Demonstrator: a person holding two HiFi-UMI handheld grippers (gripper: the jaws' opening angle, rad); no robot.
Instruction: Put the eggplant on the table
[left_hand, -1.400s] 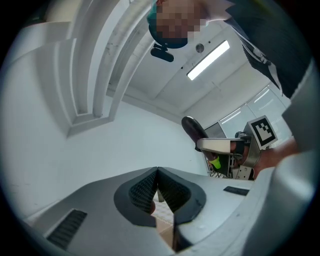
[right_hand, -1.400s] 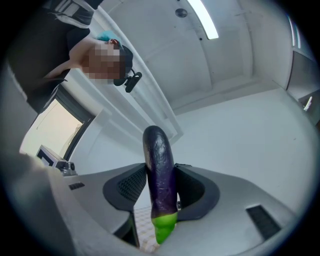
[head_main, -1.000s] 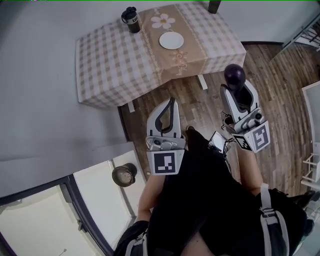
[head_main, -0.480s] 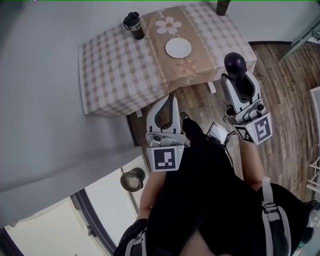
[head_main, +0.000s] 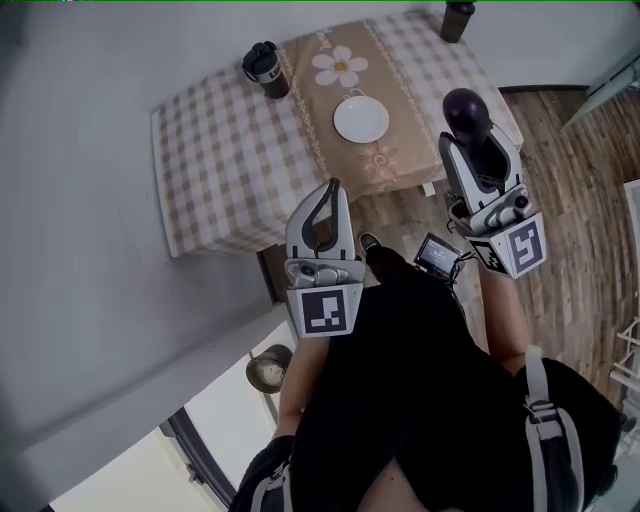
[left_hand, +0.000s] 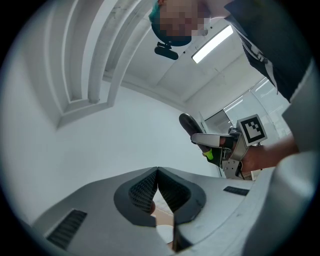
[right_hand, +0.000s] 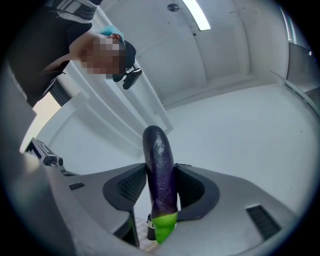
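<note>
In the head view the dark purple eggplant stands up out of my right gripper, over the near right corner of the table with its checked cloth. The right gripper view shows the eggplant clamped between both pads, green stem end toward the camera. My left gripper hangs just short of the table's near edge, shut with nothing in it. Its tips meet in the left gripper view, where the eggplant shows off to the right.
A white plate lies on the beige flowered runner mid-table. A black cup stands at the back left and a dark cup at the back right. Wood floor lies to the right; a round dark pot sits lower left.
Both grippers have moved forward toward the table, which now lies closer. The eggplant has gone from over the floor to over the table's near right corner. Neither pair of jaws changed.
</note>
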